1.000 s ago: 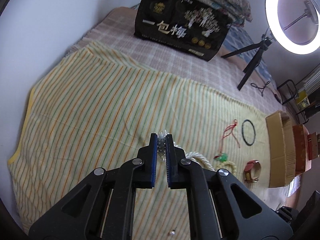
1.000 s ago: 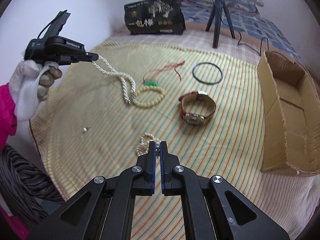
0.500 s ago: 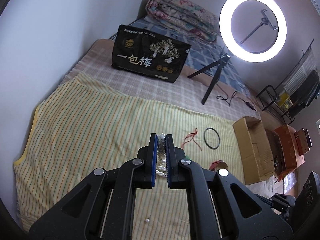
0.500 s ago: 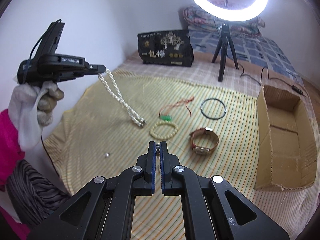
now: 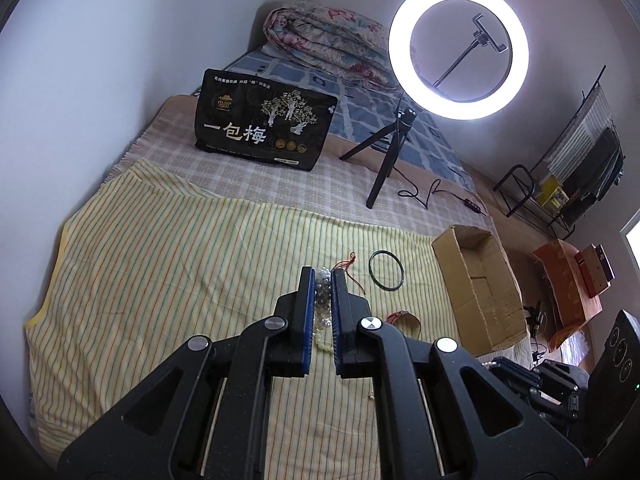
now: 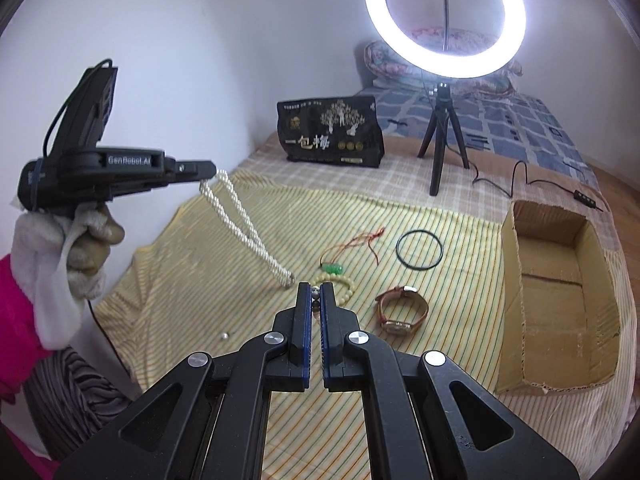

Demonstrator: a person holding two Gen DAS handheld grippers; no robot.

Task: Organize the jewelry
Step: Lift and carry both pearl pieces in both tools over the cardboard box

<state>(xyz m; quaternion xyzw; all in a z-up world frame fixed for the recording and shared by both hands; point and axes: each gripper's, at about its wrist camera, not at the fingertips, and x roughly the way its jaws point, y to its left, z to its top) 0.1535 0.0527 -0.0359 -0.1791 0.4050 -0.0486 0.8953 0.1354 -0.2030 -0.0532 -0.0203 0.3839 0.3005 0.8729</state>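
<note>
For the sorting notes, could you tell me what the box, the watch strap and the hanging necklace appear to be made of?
Box: corrugated cardboard, matte brown, with ragged torn edges. Watch strap: probably leather, smooth reddish-brown. Necklace: twisted strands of small, glossy cream beads, pearl-like; real or imitation cannot be told.

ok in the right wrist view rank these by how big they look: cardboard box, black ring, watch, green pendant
1. cardboard box, by far the largest.
2. black ring and watch: about the same spread; the watch lies nearer the camera, so no ranking between them.
3. green pendant, the smallest.
</note>
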